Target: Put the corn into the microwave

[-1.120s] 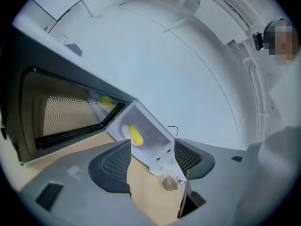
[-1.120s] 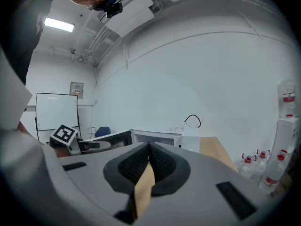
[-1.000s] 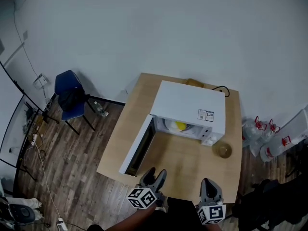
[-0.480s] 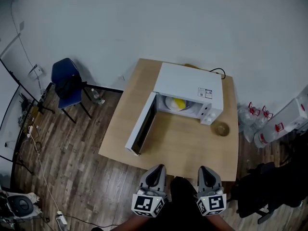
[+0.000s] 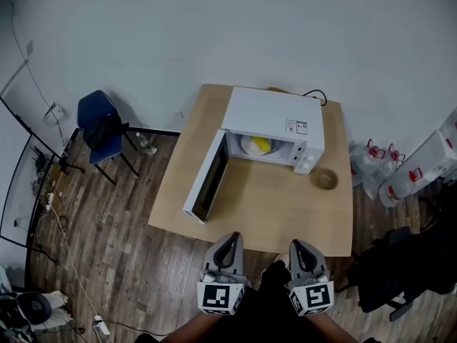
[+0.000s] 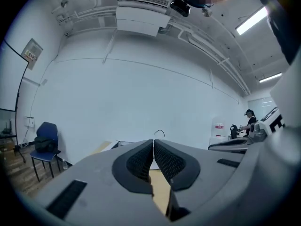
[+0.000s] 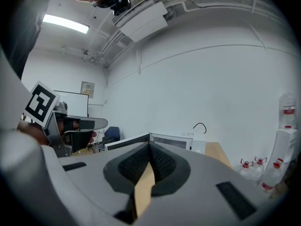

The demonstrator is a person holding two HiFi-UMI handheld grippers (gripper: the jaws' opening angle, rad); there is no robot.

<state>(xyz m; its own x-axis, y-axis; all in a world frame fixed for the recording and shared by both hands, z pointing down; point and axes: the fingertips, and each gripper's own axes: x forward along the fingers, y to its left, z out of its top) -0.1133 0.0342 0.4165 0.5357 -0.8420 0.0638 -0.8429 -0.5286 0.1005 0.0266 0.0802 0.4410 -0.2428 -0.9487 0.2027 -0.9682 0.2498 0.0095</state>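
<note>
The yellow corn [image 5: 260, 145] lies on a white plate inside the white microwave [image 5: 275, 116], which stands at the back of the wooden table [image 5: 285, 213]. The microwave's door [image 5: 207, 181] hangs wide open to the left. Both grippers are held side by side in front of the table's near edge, pointing at the microwave and well short of it. My left gripper [image 5: 228, 244] [image 6: 154, 143] is shut with nothing between its pads. My right gripper [image 5: 299, 247] [image 7: 149, 147] is shut and empty too; past its jaws the microwave [image 7: 176, 139] shows.
A small round bowl [image 5: 327, 179] sits on the table to the right of the microwave. A blue chair [image 5: 100, 129] stands on the wooden floor at the left. Water jugs [image 5: 378, 161] and white boxes are at the right. A person [image 6: 248, 121] stands far off.
The left gripper's jaws have gone from open to shut, and it has rolled upright. Both grippers have drawn back from over the table's near edge to in front of it.
</note>
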